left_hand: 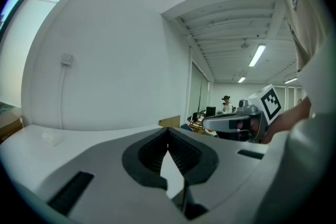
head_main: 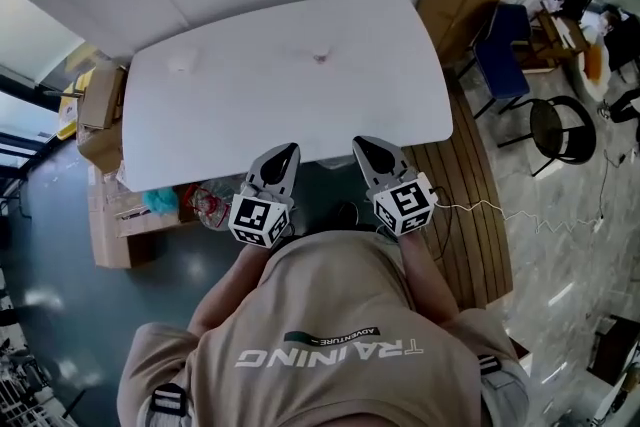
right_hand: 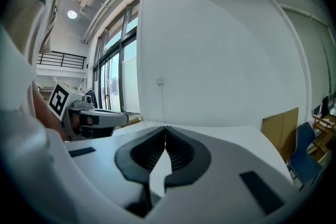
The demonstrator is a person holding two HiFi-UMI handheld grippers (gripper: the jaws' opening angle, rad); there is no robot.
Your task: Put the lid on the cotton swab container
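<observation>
Head view showed a small clear round thing with a pinkish centre [head_main: 320, 56], possibly the cotton swab container, far out on the rounded white table [head_main: 250, 125]. A fainter translucent round piece [head_main: 183, 63] lay well to its left, both too small to tell lid from tub. Only the left gripper view and right gripper view showed the jaws pressed together on nothing. The grey left gripper [head_main: 288, 151] and grey right gripper [head_main: 362, 143] hung at the table's near edge, well apart from both pieces.

surface: white table [head_main: 290, 105] | on it: pale small object [head_main: 183, 63] far-left; pinkish small object [head_main: 320, 57] far-centre, well apart
</observation>
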